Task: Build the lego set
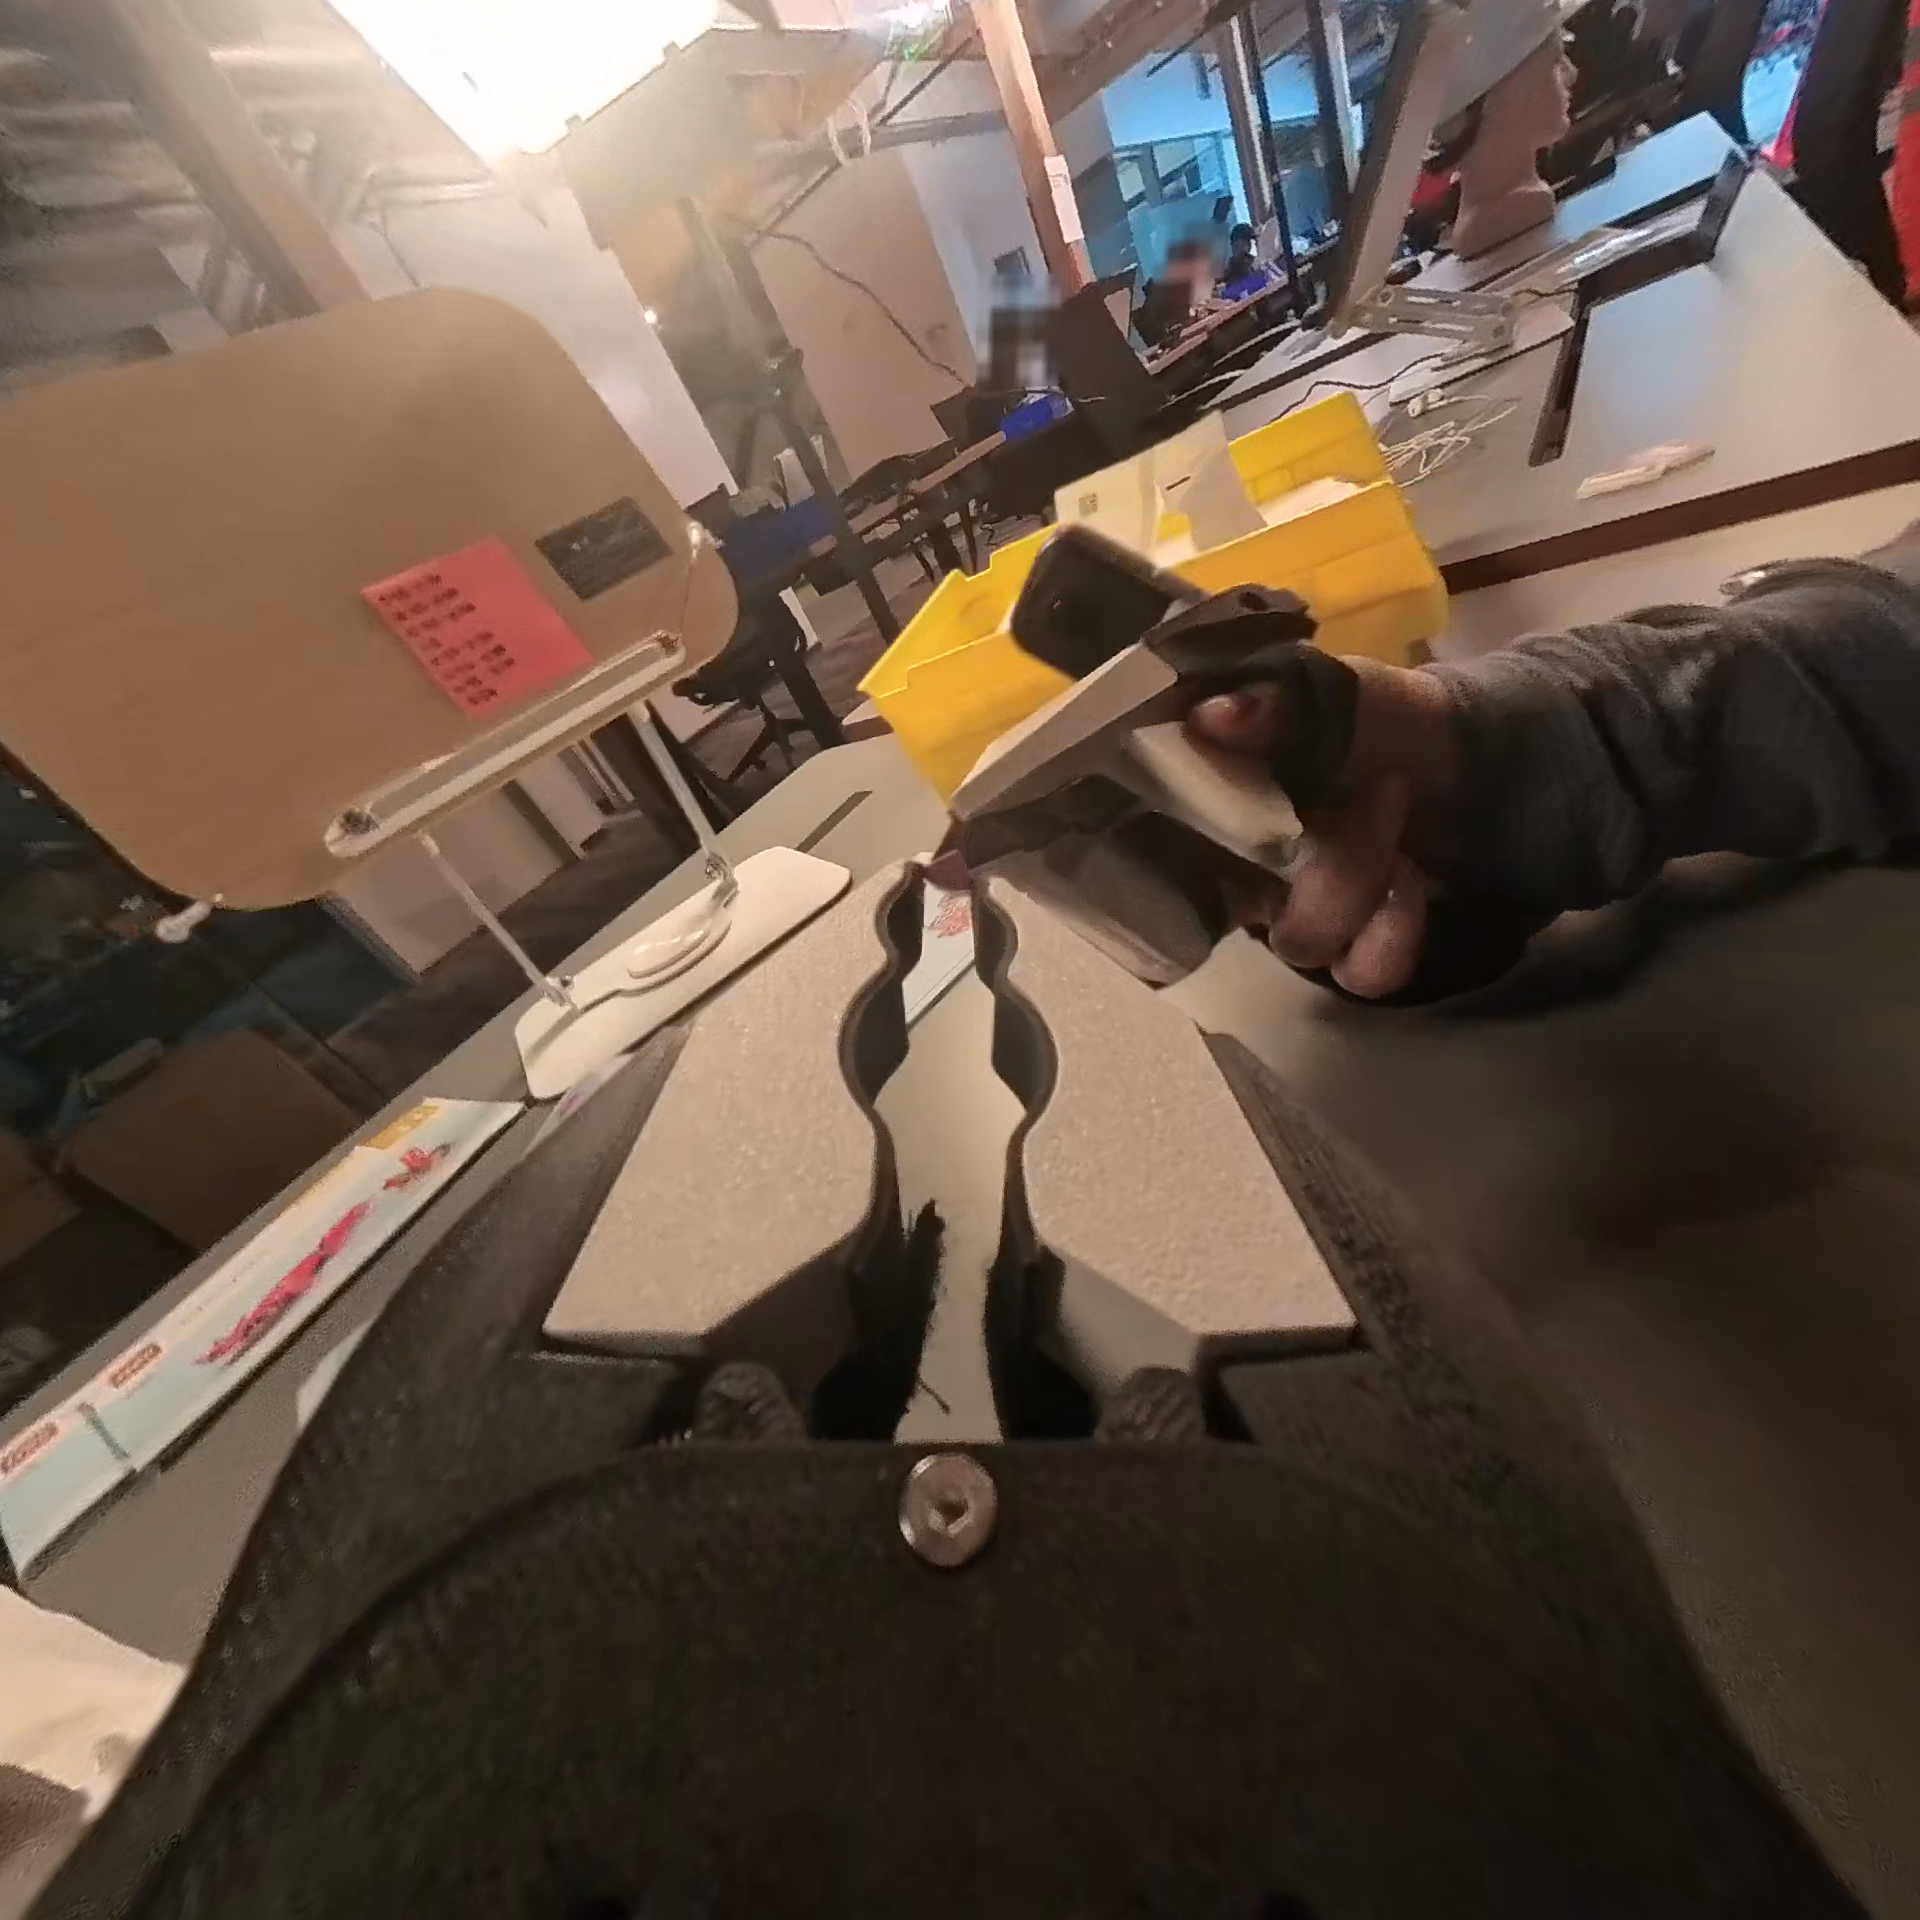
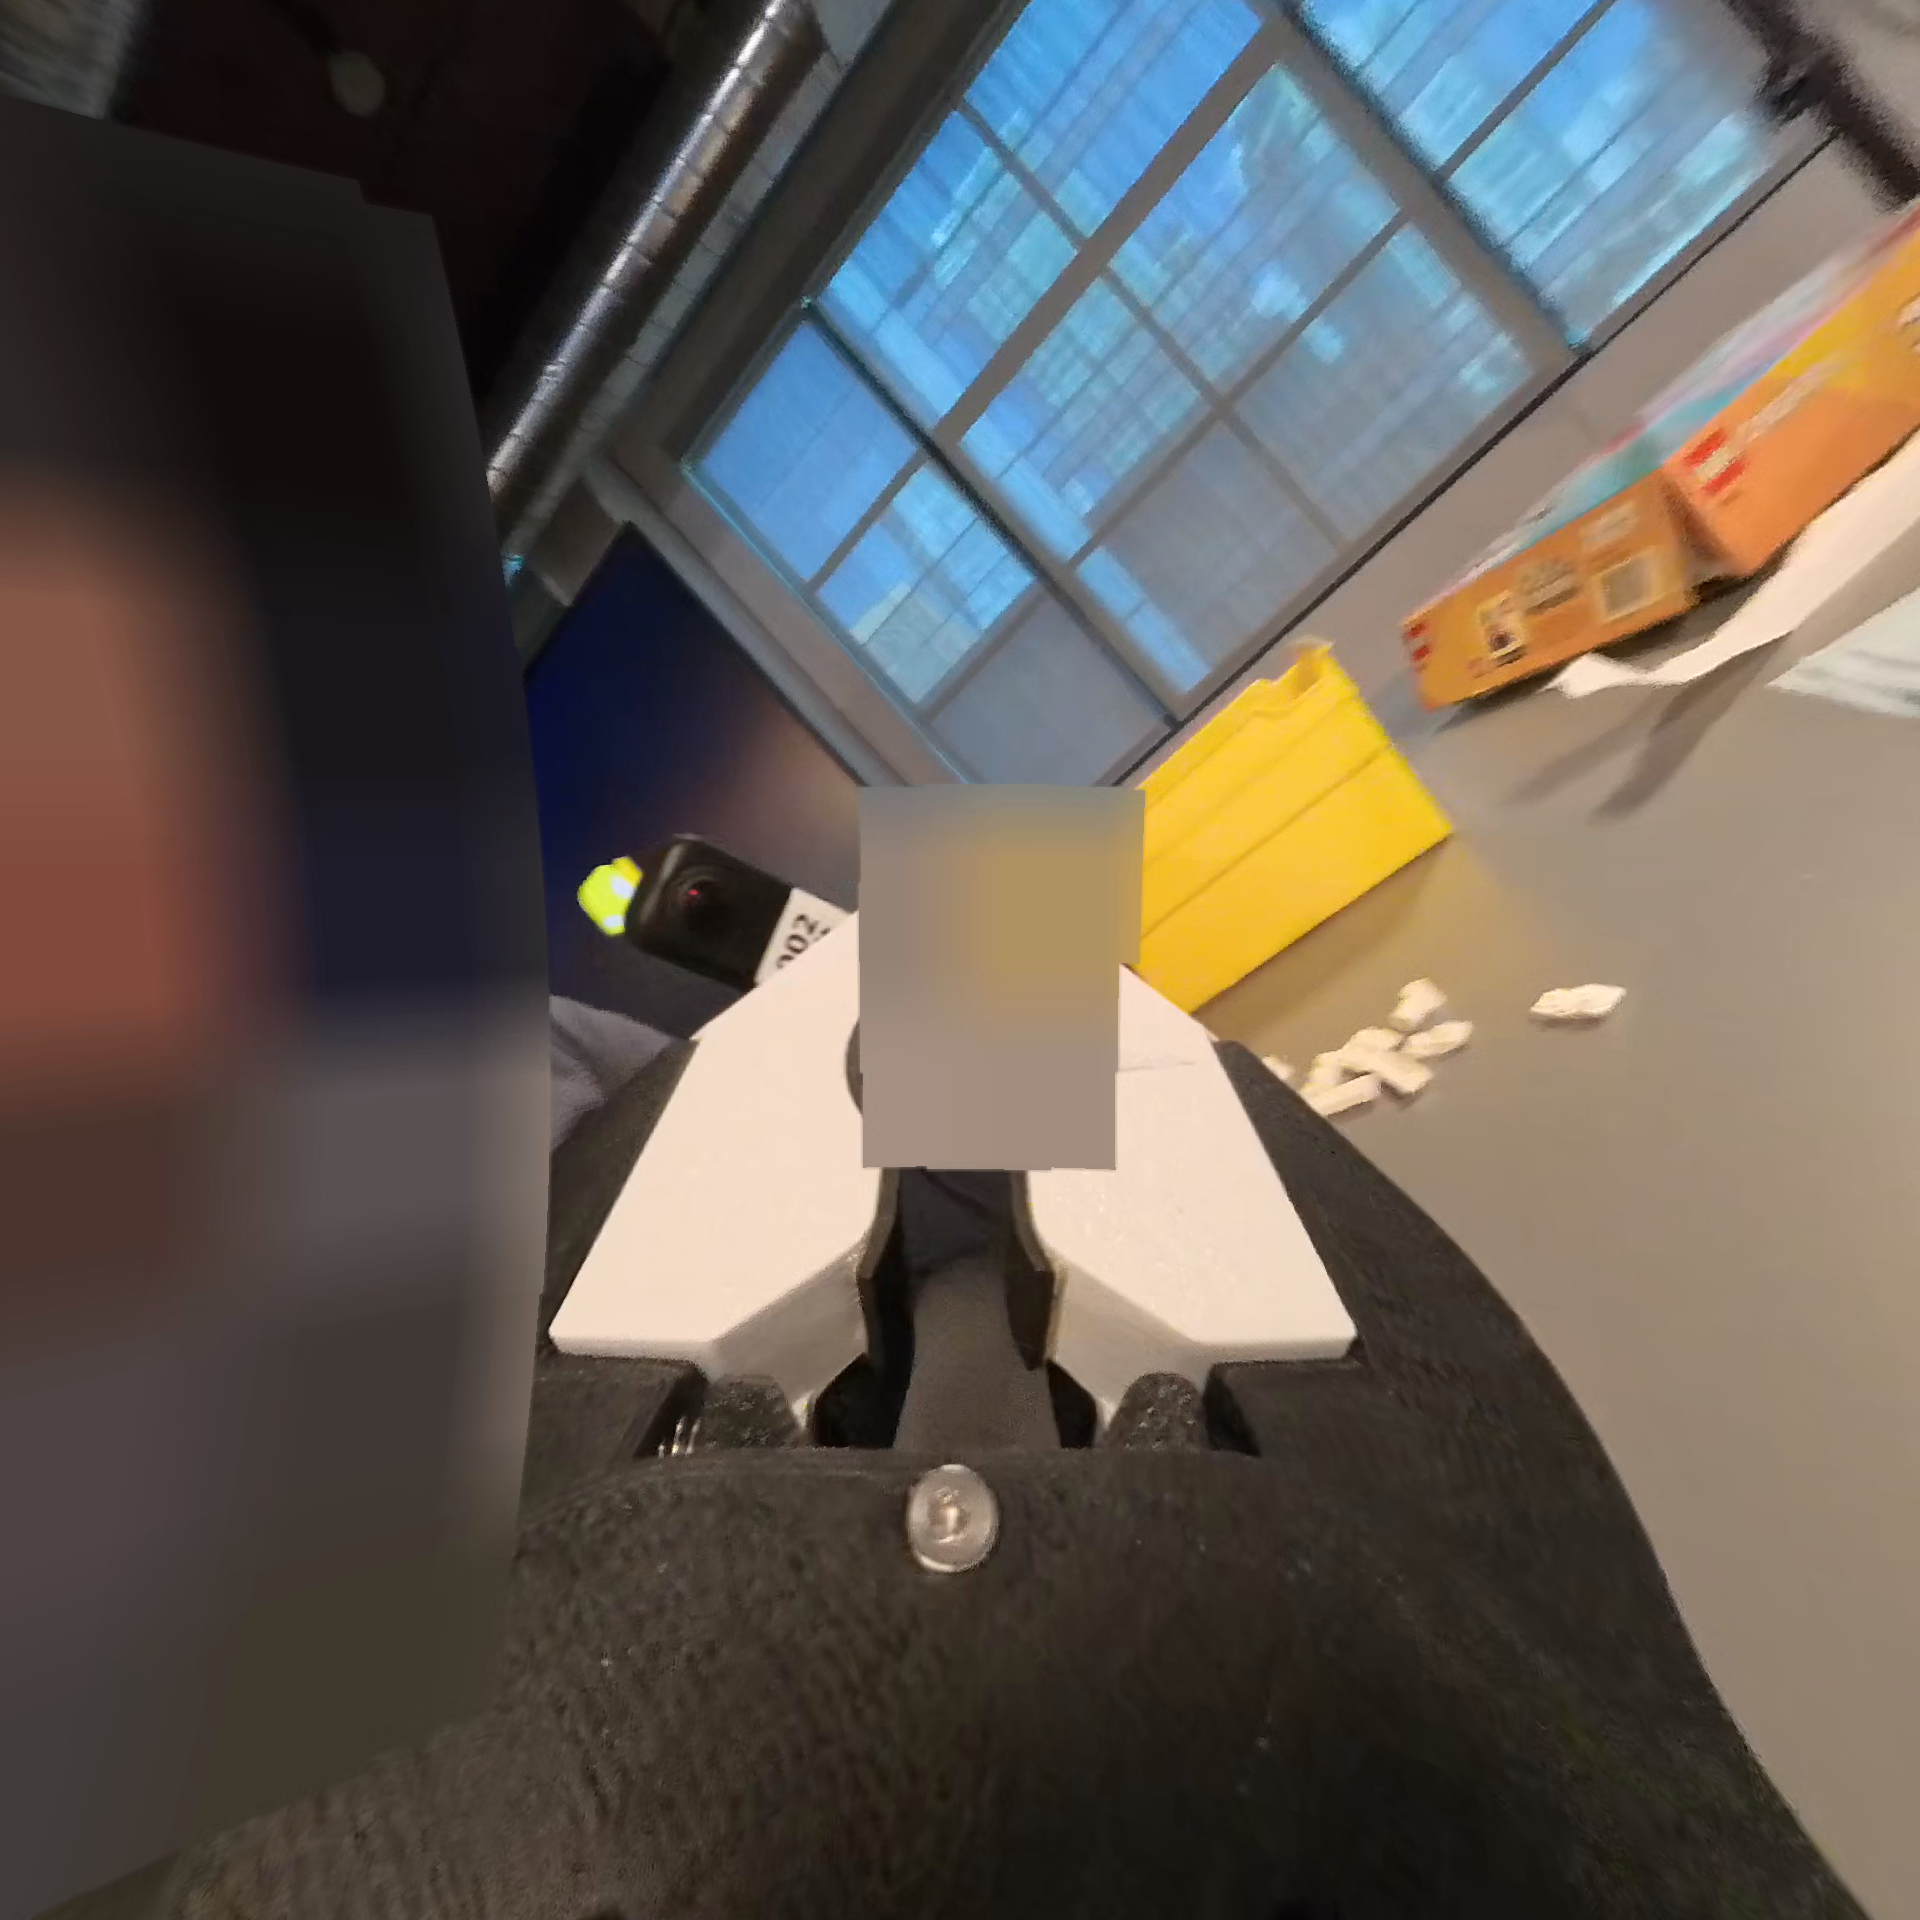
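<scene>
The left tool [image 1: 948,883] is released, its tips near a small dark-red piece [image 1: 948,871] beside the yellow bin [image 1: 966,665]; the piece looks light. The right tool's [image 1: 961,831] state I cannot tell.

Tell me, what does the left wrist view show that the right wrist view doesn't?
Only the left view: a tan board on a white stand, with a pink note, and the other claw held in a gloved hand. Only the right view: a big window, orange boxes and white scraps. Both: the yellow bin and grey table.
</scene>
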